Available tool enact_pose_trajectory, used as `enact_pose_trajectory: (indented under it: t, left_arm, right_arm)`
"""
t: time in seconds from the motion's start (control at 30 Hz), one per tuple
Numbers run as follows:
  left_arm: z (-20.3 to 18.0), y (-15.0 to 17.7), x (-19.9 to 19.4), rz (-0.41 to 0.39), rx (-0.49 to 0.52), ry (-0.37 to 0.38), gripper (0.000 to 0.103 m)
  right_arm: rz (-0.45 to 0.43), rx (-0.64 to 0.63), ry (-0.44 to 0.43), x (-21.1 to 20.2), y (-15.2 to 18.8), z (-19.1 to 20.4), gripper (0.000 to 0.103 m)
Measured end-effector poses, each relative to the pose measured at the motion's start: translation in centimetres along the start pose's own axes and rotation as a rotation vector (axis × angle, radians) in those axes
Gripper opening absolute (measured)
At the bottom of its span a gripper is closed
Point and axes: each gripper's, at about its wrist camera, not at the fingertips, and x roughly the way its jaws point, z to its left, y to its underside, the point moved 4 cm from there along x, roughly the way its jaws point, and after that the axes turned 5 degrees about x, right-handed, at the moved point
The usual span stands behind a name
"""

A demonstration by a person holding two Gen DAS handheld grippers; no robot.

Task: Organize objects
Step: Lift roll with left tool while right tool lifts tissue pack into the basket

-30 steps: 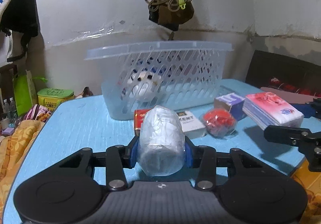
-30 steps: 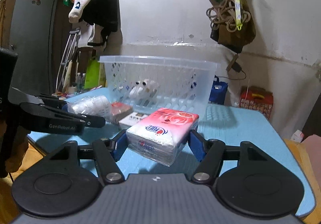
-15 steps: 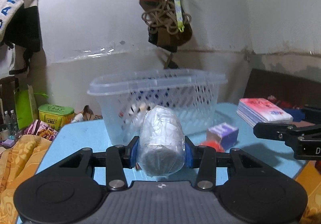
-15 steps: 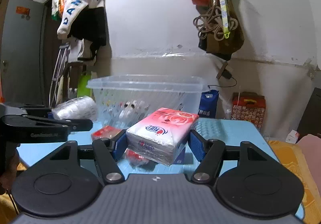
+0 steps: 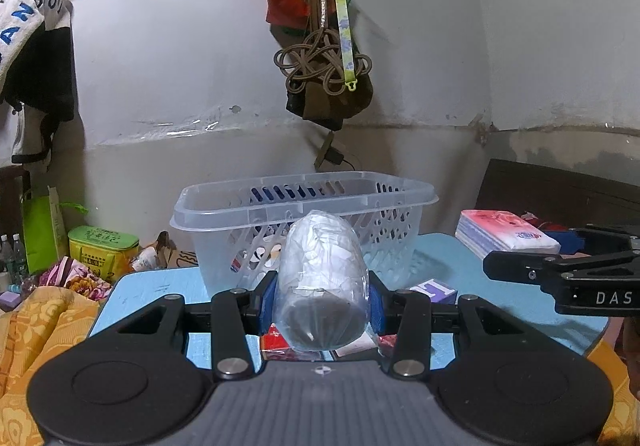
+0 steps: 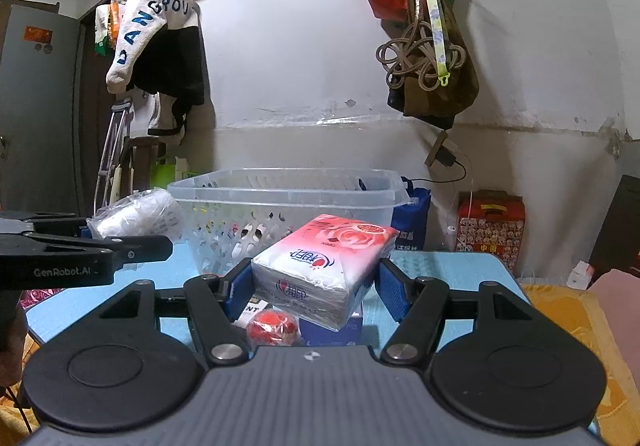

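My left gripper (image 5: pixel 322 296) is shut on a clear plastic-wrapped white roll (image 5: pixel 322 278), held in the air in front of the clear slotted basket (image 5: pixel 304 202). My right gripper (image 6: pixel 316 286) is shut on a pink tissue pack (image 6: pixel 322 260), also lifted near the basket (image 6: pixel 288 202). Each gripper shows in the other's view: the right one with its pack (image 5: pixel 508 236) at the right, the left one with the roll (image 6: pixel 136 216) at the left. The basket holds several small items, seen through its slots.
On the blue table (image 5: pixel 152 286) below the grippers lie a red packet (image 5: pixel 280 342), a purple box (image 5: pixel 434 290), a red mesh ball (image 6: pixel 272 328) and a white box (image 6: pixel 252 310). Bags hang on the wall (image 5: pixel 320 58). Orange bedding (image 5: pixel 36 330) lies to the left.
Both grippers have risen with their loads. The basket now appears lower, with its rim and opening coming into sight, and the table items have dropped beneath the grippers.
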Motion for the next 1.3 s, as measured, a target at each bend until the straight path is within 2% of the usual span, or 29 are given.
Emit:
enact_pose_trajectory:
  t: [0.2, 0.37, 0.47, 0.57, 0.67, 0.73, 0.8, 0.9, 1.1, 1.23, 1.27, 1.3]
  left_arm:
    - [1.2, -1.9, -0.7, -0.035, -0.042, -0.007, 0.048]
    - [2.4, -5.5, -0.4, -0.074, -0.102, 0.017, 0.048]
    - [2.8, -8.0, 0.8, -0.085, -0.138, 0.023, 0.048]
    - [2.9, -10.2, 2.9, -0.089, -0.145, 0.019, 0.048]
    - [3.1, -11.5, 6.3, -0.048, -0.156, 0.002, 0.048]
    - [3.5, -11.7, 8.5, -0.013, -0.162, -0.020, 0.048]
    - [4.6, -11.5, 10.9, 0.048, -0.204, -0.025, 0.048]
    - [5.9, -10.9, 13.1, 0.082, -0.254, -0.043, 0.048]
    - [7.3, -9.6, 14.0, 0.097, -0.251, -0.117, 0.048]
    - [8.0, -9.4, 14.7, 0.118, -0.259, -0.112, 0.049]
    - [8.0, -9.4, 14.8, 0.115, -0.251, -0.111, 0.050]
    - [8.0, -9.4, 14.6, 0.101, -0.249, -0.105, 0.067]
  right_arm:
    - [-0.034, -0.008, -0.004, 0.1, -2.1, 0.3, 0.068]
    - [-0.059, 0.016, -0.020, 2.0, -5.8, 0.4, 0.068]
    - [-0.058, 0.007, -0.035, 4.1, -7.9, 0.8, 0.068]
    - [-0.016, -0.075, -0.034, 7.2, -9.5, 1.6, 0.068]
    - [-0.009, -0.083, -0.017, 9.8, -10.5, 1.3, 0.068]
    - [0.003, -0.125, 0.022, 11.6, -10.8, 1.1, 0.068]
    - [0.029, -0.100, 0.012, 13.2, -10.7, 0.4, 0.068]
    - [0.059, -0.092, 0.015, 14.8, -10.0, -0.3, 0.068]
    - [0.105, -0.053, 0.012, 16.1, -9.1, -1.5, 0.068]
    - [0.120, -0.048, -0.022, 16.5, -9.1, -1.7, 0.069]
    - [0.116, -0.060, -0.047, 16.5, -9.2, -1.5, 0.070]
    - [0.074, -0.079, -0.036, 15.9, -9.2, -1.2, 0.083]
